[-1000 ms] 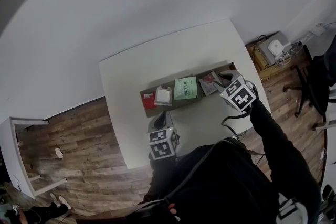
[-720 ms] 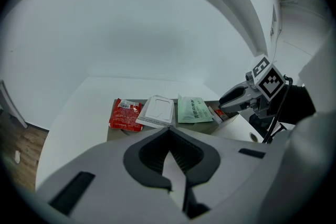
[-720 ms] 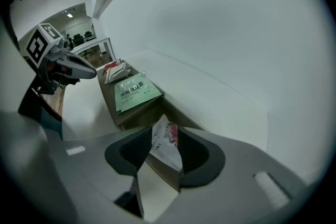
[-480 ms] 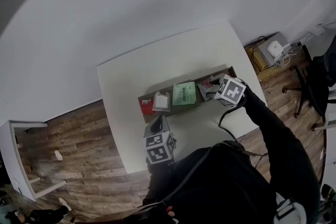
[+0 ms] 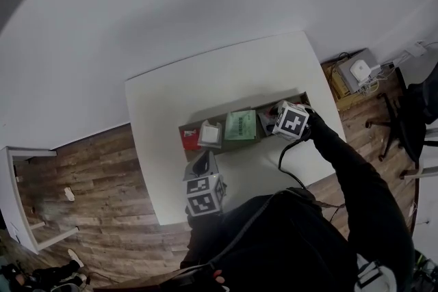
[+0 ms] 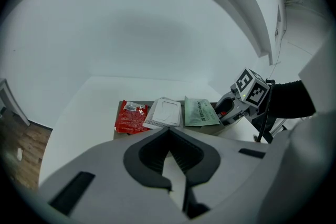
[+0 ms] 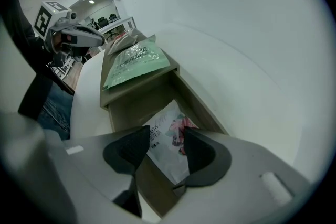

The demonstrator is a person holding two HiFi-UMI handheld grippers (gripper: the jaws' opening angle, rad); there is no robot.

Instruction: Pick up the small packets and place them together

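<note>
Directly beneath the right claw, a floral packet, white with a pink print, lies flat on the floor of a shallow brown tray. I read this claw's jaws as spread wide, one on either side of the packet. They have just been opening, and neither pad presses on it. The claw points steeply down into one end of the tray.

Beyond the right claw, along the same tray, a green packet comes first, just beside it. A white packet follows, and a red packet lies at the far end, well apart from the claw. The tray rests on a white table.

Nearer to me, the left claw hangs over the table, short of the tray's near wall. I see its jaws closed tip to tip with nothing between them. Straight ahead of this claw lies the white packet, with the red packet to its left and the green packet to its right. The right claw stands further right, past the green packet.
</note>
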